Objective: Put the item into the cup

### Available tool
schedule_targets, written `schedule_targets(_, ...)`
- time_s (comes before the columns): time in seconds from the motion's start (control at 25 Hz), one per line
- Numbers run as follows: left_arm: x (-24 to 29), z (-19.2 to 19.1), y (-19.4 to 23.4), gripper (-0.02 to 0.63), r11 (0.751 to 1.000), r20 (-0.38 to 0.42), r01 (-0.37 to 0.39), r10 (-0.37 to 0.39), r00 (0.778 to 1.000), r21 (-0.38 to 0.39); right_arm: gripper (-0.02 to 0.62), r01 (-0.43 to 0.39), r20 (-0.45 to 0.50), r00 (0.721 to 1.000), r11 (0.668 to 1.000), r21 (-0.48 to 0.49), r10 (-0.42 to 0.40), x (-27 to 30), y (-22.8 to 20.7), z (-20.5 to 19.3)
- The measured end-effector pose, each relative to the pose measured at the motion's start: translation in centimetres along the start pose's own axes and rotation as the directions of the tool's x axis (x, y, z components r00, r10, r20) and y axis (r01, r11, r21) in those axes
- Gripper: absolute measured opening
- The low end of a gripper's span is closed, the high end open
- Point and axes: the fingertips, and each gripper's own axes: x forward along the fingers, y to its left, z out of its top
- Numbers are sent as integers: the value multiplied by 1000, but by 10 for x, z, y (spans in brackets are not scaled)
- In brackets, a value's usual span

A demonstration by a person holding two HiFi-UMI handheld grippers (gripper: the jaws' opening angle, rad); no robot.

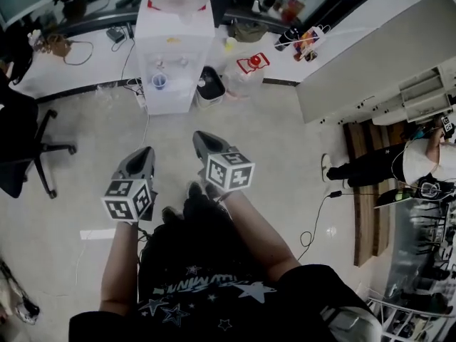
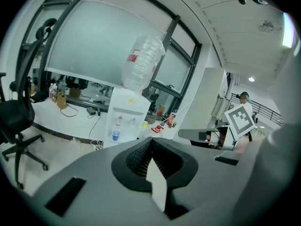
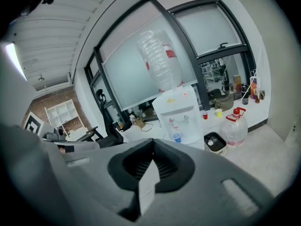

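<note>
A blue cup [image 1: 159, 81] [image 2: 115, 135] [image 3: 176, 137] stands in the tap recess of a white water dispenser [image 1: 174, 48] [image 2: 126, 114] [image 3: 178, 109] across the floor ahead. No loose item shows near either gripper. In the head view my left gripper [image 1: 146, 150] and right gripper [image 1: 199, 135] are held side by side at waist height, both pointing at the dispenser and well short of it. Each gripper view shows its jaws pressed together with nothing between them: left gripper [image 2: 151, 142], right gripper [image 3: 151, 142].
A black office chair [image 1: 21, 148] [image 2: 16, 121] stands at the left. A black bin [image 1: 211, 84] [image 3: 214, 141] and a large water jug [image 1: 249, 66] [image 3: 235, 126] sit right of the dispenser. A yellow cup [image 3: 218, 112] and a red cup [image 3: 205, 116] rest on the ledge behind.
</note>
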Motion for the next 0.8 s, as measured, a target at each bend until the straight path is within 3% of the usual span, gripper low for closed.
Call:
schedule_targets(0.52,-5,10,-64,8,997,48,-71,70,996,22,0,-119,22,992,992,-42,120,-54,-13,28)
schedule_targets(0.8,-12,-5,-111,8,995,67,-89,87,994,38,0,-165,24,986,985,-42,166,-95,-22,18)
